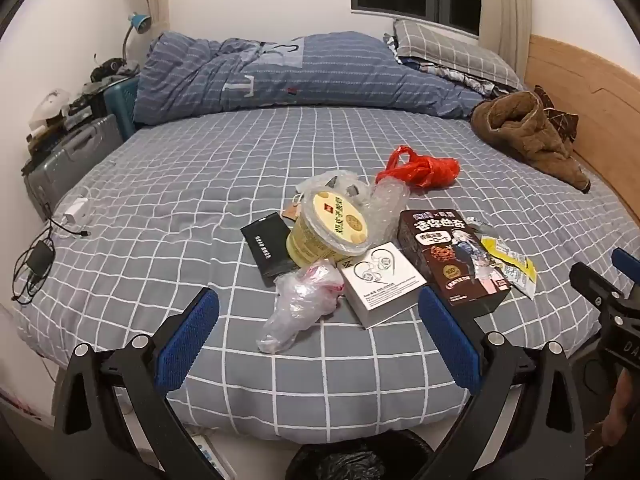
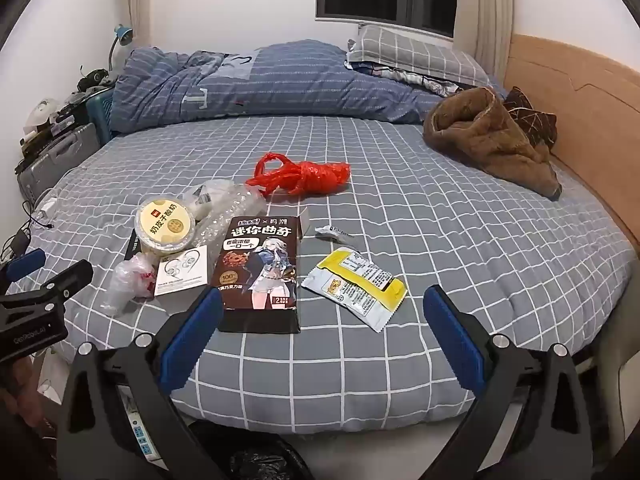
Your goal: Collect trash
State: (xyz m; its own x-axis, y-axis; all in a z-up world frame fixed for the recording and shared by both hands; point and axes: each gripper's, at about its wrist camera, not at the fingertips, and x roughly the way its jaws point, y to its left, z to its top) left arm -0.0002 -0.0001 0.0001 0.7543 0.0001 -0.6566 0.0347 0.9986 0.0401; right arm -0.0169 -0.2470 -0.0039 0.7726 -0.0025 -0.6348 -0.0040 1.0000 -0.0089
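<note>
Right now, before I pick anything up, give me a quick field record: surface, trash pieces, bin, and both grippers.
surface: bed with grey checked sheet
trash cluster: yellow tub, black box, white earphone box, clear crumpled bag, bubble wrap, brown cookie box
apart from the cluster: yellow-white wrapper, red plastic bag
bin: black-lined bin below the bed's near edge
left gripper: open, empty, above the near edge
right gripper: open, empty

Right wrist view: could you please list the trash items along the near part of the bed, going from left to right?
Clear plastic bag → white earphone box → brown cookie box → yellow-and-white wrapper.
</note>
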